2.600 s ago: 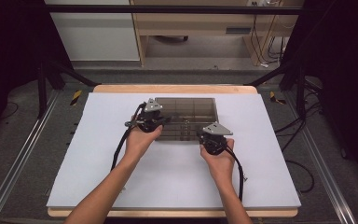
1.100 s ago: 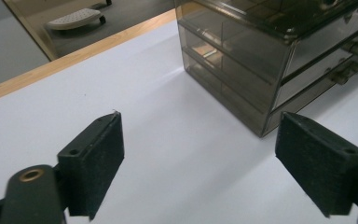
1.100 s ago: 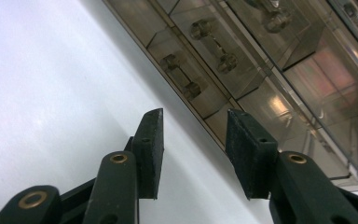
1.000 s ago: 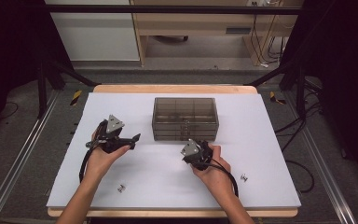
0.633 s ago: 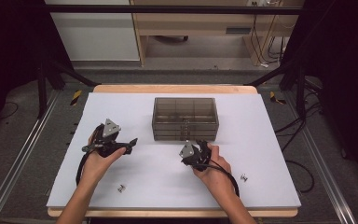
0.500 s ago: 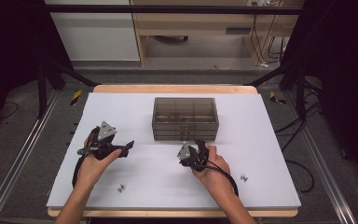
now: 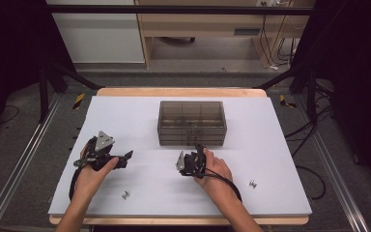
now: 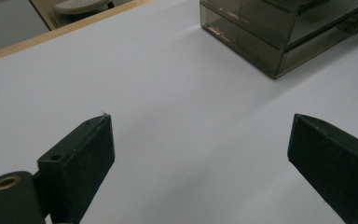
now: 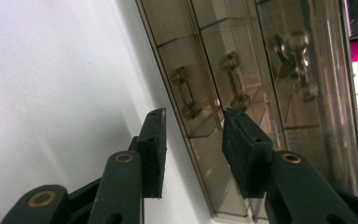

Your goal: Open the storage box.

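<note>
My left gripper (image 7: 125, 157) hovers at the lower left of the high view, jaws wide apart over the bare white counter (image 7: 125, 121), having just been opening with nothing between them. My right gripper (image 7: 198, 153) sits low centre, jaws partly apart and empty, just before the smoky transparent plastic compartment box (image 7: 192, 122), whose small metal fittings (image 9: 233, 81) show inside.

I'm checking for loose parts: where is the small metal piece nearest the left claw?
In the high view, the small metal piece lies on the white table, near its front edge, just right of the left forearm.
</note>
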Demonstrator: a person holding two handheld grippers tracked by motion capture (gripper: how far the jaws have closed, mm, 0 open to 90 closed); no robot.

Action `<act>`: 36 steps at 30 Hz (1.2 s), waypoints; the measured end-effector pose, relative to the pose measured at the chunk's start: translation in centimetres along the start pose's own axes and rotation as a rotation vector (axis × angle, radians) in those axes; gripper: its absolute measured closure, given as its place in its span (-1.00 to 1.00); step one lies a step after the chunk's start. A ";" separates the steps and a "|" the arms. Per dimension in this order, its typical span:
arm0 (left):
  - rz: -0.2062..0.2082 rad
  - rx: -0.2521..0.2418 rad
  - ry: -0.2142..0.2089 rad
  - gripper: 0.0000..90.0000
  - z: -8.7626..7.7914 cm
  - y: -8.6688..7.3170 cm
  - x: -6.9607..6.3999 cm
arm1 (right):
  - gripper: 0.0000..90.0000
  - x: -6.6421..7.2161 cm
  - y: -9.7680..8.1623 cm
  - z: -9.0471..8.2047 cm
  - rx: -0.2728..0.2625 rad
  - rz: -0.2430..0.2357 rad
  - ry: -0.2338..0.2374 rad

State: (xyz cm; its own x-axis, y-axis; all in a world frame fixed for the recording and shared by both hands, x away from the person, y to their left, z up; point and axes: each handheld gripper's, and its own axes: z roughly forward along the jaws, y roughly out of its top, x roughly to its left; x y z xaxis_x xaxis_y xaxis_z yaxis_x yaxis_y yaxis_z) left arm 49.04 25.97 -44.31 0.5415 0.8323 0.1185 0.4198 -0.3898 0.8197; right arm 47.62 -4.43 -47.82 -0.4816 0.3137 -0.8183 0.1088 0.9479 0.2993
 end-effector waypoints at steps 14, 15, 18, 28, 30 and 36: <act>0.010 0.006 0.006 -0.80 0.0 -0.1 -0.3 | 0.37 0.4 1.2 1.3 -0.032 -0.174 -0.153; 0.011 0.004 0.005 -0.79 0.0 -0.1 -0.3 | 0.37 0.4 1.3 1.4 -0.034 -0.179 -0.161; 0.009 0.005 0.003 -0.79 0.0 -0.1 -0.3 | 0.44 0.5 1.3 1.7 -0.035 -0.201 -0.174; 0.004 -0.006 0.000 -0.77 -0.2 0.0 -0.2 | 0.65 0.8 1.4 2.2 -0.037 -0.236 -0.201; 0.002 -0.014 -0.010 -0.75 -0.2 0.0 -0.3 | 0.68 0.9 1.5 2.3 -0.034 -0.239 -0.212; 0.002 -0.013 -0.012 -0.75 -0.3 0.1 -0.4 | 0.72 1.0 1.4 2.5 -0.031 -0.245 -0.233</act>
State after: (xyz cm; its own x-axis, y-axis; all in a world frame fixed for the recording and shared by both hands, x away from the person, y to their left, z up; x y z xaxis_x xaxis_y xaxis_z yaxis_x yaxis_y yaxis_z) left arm 48.63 25.74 -44.07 0.5513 0.8265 0.1137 0.4089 -0.3865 0.8267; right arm 49.47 -2.65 -49.40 -0.2785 0.0841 -0.9567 -0.0140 0.9957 0.0916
